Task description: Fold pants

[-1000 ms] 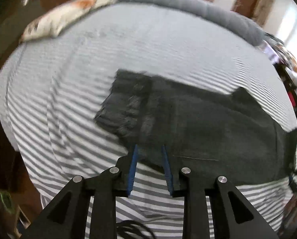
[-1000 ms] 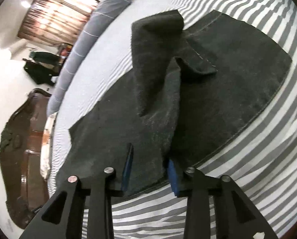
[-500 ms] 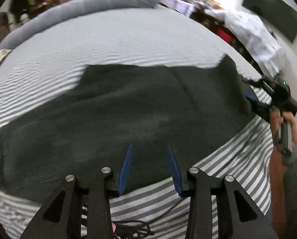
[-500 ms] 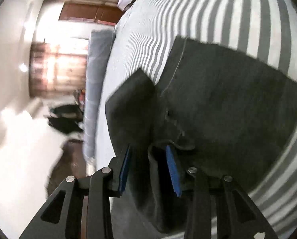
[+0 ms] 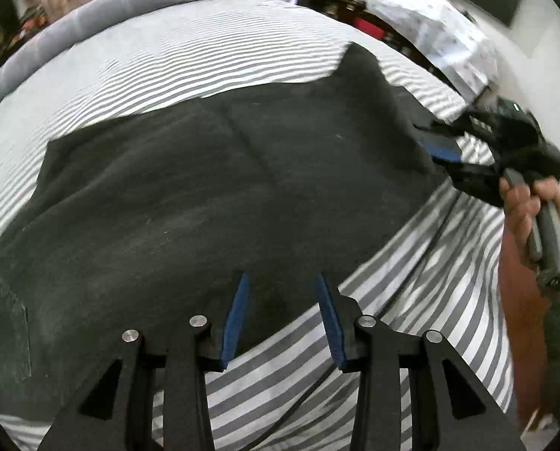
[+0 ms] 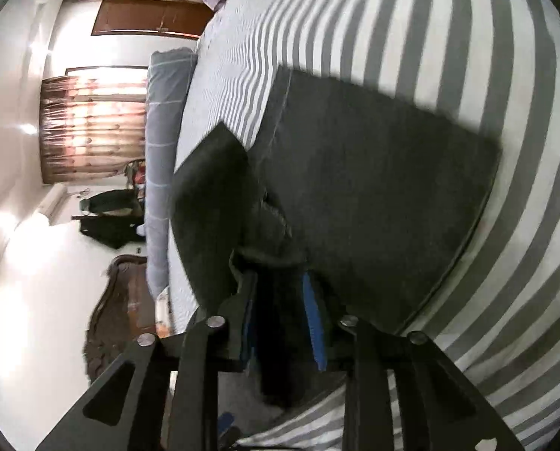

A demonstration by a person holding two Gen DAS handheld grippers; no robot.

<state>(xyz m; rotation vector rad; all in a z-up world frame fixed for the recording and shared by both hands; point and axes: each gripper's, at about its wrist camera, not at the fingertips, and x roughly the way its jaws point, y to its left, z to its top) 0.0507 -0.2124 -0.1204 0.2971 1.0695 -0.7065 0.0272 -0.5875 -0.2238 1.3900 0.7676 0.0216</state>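
Where stripes run, dark pants (image 5: 212, 203).

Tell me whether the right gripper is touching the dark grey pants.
Touching. The right wrist view shows a bunched fold of the dark grey pants between the right gripper pads, gripped.

1. My left wrist camera sits just behind its own two fingers and looks steeply down, close over the dark grey cloth pants (image 5: 212, 195) on the grey-and-white striped bed sheet (image 5: 189, 56).
2. My right wrist camera is rolled sideways and looks low along the bed, very near the pants (image 6: 373, 173).
3. Both views share the pants and the sheet (image 6: 449, 37).
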